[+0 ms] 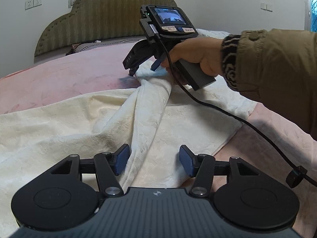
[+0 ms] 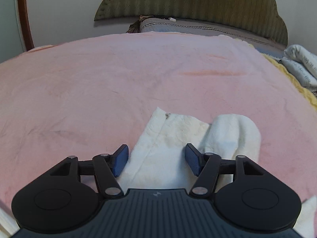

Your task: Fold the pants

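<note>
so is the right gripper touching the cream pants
Touching. The left wrist view shows the right gripper with its tip pressed into a bunched ridge of the cream pants; its own view shows the jaws open.

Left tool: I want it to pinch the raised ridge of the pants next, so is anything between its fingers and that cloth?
Nothing visible. The left tool is open, and the cream pants ridge runs straight between its fingers.

My bed [image 2: 99, 83] is covered by a pink blanket [image 1: 59, 79], with a padded olive headboard [image 1: 103, 19] at its far end. Cream pants [image 1: 59, 123] lie spread directly on the blanket. A striped pillow [image 2: 178, 26] rests against the headboard, and rolled white bedding [image 2: 301, 65] lies at the right edge.
</note>
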Available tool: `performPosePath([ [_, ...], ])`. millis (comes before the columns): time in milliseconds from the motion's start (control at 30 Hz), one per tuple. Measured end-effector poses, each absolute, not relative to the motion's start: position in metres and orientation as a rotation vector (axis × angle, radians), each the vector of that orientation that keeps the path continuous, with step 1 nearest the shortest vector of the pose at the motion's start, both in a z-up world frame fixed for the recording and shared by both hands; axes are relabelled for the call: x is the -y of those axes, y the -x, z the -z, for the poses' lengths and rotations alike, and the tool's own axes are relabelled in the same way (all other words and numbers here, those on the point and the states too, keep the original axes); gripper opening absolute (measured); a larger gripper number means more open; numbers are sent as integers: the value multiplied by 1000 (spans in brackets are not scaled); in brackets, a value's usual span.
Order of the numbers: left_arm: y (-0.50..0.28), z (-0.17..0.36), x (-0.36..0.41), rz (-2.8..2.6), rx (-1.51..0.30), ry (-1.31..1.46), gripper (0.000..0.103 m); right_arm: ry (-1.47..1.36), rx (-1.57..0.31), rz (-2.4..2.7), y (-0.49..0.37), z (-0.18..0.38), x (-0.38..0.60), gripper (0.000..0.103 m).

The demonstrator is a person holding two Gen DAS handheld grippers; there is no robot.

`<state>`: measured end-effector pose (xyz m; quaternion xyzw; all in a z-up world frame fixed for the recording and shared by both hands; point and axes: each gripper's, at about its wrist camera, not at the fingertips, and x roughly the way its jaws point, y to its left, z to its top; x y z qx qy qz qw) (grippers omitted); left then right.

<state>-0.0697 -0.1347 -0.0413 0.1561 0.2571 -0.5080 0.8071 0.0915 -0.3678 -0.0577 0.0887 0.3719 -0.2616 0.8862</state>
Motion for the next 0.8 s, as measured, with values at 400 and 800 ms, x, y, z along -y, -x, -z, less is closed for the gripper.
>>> performPosePath([
  [400,67,42,138,1100,-553,-313,61,-468,-482,515,-11,31,401,8],
  [800,79,45,149,1065,-503,-414,69,-656,-363,438,80,16,416,30],
])
